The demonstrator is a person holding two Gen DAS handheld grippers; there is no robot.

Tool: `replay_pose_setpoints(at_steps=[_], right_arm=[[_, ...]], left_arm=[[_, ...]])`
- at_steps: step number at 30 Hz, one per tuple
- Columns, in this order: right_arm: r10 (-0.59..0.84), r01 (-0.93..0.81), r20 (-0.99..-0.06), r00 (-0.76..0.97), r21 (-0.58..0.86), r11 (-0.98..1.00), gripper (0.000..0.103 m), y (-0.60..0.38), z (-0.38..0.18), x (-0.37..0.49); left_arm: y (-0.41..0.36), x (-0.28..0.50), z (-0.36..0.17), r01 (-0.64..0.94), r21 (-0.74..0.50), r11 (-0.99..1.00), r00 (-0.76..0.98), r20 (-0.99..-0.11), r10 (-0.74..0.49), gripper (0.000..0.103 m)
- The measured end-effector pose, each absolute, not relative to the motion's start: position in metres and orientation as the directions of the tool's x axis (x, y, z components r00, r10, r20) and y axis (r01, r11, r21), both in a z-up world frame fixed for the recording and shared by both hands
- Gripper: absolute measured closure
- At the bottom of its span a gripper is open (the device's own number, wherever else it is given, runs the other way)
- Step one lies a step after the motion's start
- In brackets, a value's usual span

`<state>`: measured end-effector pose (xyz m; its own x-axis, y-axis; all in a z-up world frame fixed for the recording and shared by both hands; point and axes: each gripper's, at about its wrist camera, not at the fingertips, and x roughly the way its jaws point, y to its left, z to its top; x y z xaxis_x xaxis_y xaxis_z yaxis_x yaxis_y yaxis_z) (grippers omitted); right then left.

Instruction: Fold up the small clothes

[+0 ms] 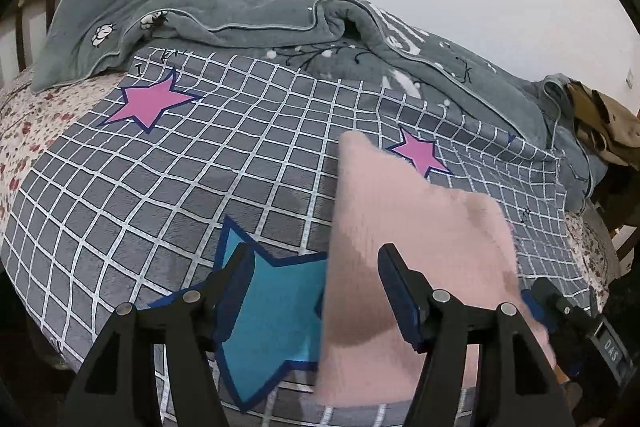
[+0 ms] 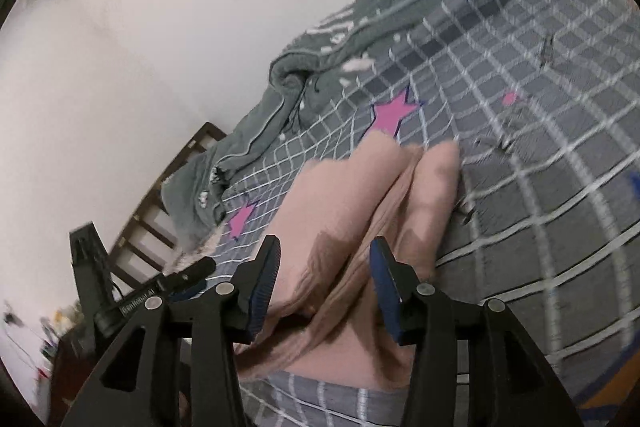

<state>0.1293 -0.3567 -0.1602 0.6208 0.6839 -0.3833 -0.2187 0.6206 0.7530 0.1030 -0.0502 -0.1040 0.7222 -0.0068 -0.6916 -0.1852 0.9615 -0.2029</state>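
Observation:
A small pink garment [image 1: 416,227] lies on the grey checked bed cover [image 1: 240,167], near its front edge. My left gripper [image 1: 316,267] is open, its right finger above the garment and its left finger over a blue star. In the right wrist view the same pink garment [image 2: 360,195] lies folded into ridges, and my right gripper [image 2: 324,267] is open over its near end, fingers to either side of a fold. The right gripper also shows at the lower right of the left wrist view [image 1: 568,311], and the left gripper at the lower left of the right wrist view [image 2: 188,275].
A rumpled grey-green blanket [image 1: 280,27] lies along the far side of the bed against the white wall. A dark wooden headboard [image 1: 24,11] stands at the left. Brown clothing [image 1: 604,123] is piled at the right end. A floral sheet [image 1: 28,131] shows under the cover.

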Motion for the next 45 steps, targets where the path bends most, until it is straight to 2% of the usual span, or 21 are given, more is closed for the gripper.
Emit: replay_pose_setpoints(at_steps=[5,8,11,15,17,22,26,27,29,33,37,40,41,42,45], right_arm=[[0.672,-0.196,-0.400,0.623,0.752,0.630,0.058,-0.345,-0.166,0.132],[0.652,-0.191,-0.421,0.631,0.730,0.656,0.083,-0.336,-0.164,0.133],[0.622,-0.216,-0.408,0.668,0.693,0.688,0.088,-0.333,-0.155,0.127],[0.589,-0.226,-0.347,0.730,0.691,0.687,0.095,-0.349,-0.143,0.116],[0.560,-0.191,-0.361,0.746,0.690,0.698,0.100,-0.358,-0.144,0.119],[0.521,-0.134,-0.465,0.716,0.641,0.756,0.099,-0.354,-0.155,0.127],[0.539,-0.194,-0.425,0.727,0.626,0.755,0.090,-0.355,-0.136,0.109],[0.552,-0.223,-0.409,0.726,0.620,0.752,0.078,-0.354,-0.130,0.102],[0.561,-0.254,-0.392,0.729,0.607,0.753,0.060,-0.351,-0.123,0.089],[0.595,-0.313,-0.360,0.718,0.597,0.739,0.059,-0.341,-0.117,0.061],[0.543,-0.323,-0.449,0.710,0.477,0.818,0.059,-0.313,-0.114,0.054],[0.518,-0.326,-0.536,0.667,0.415,0.849,0.066,-0.292,-0.127,0.061],[0.501,-0.323,-0.550,0.669,0.391,0.861,0.074,-0.286,-0.129,0.063],[0.482,-0.319,-0.553,0.680,0.369,0.873,0.094,-0.284,-0.130,0.062],[0.434,-0.308,-0.496,0.752,0.319,0.897,0.097,-0.296,-0.118,0.047]], left_arm=[[-0.049,0.111,-0.119,-0.166,-0.213,0.963,0.705,-0.708,-0.035,0.041],[-0.047,0.112,-0.121,-0.135,-0.231,0.963,0.713,-0.698,-0.067,0.041],[-0.044,0.109,-0.121,-0.112,-0.239,0.965,0.722,-0.687,-0.086,0.041],[-0.039,0.109,-0.120,-0.076,-0.241,0.967,0.716,-0.689,-0.116,0.041],[-0.036,0.107,-0.119,-0.060,-0.248,0.967,0.721,-0.681,-0.130,0.041],[-0.031,0.101,-0.119,-0.025,-0.297,0.955,0.723,-0.665,-0.187,0.041],[-0.023,0.093,-0.122,-0.005,-0.295,0.955,0.723,-0.661,-0.201,0.041],[-0.020,0.091,-0.125,0.000,-0.290,0.957,0.721,-0.663,-0.201,0.041],[-0.015,0.090,-0.132,0.013,-0.286,0.958,0.711,-0.672,-0.210,0.041],[-0.008,0.086,-0.141,0.076,-0.345,0.935,0.696,-0.653,-0.297,0.041],[-0.008,0.078,-0.148,0.137,-0.379,0.915,0.698,-0.618,-0.360,0.041],[-0.006,0.070,-0.155,0.173,-0.404,0.898,0.708,-0.583,-0.398,0.041],[-0.004,0.069,-0.158,0.176,-0.414,0.893,0.708,-0.577,-0.407,0.041],[-0.003,0.068,-0.161,0.179,-0.421,0.889,0.700,-0.580,-0.416,0.041],[0.002,0.063,-0.162,0.201,-0.424,0.883,0.694,-0.574,-0.434,0.041]])
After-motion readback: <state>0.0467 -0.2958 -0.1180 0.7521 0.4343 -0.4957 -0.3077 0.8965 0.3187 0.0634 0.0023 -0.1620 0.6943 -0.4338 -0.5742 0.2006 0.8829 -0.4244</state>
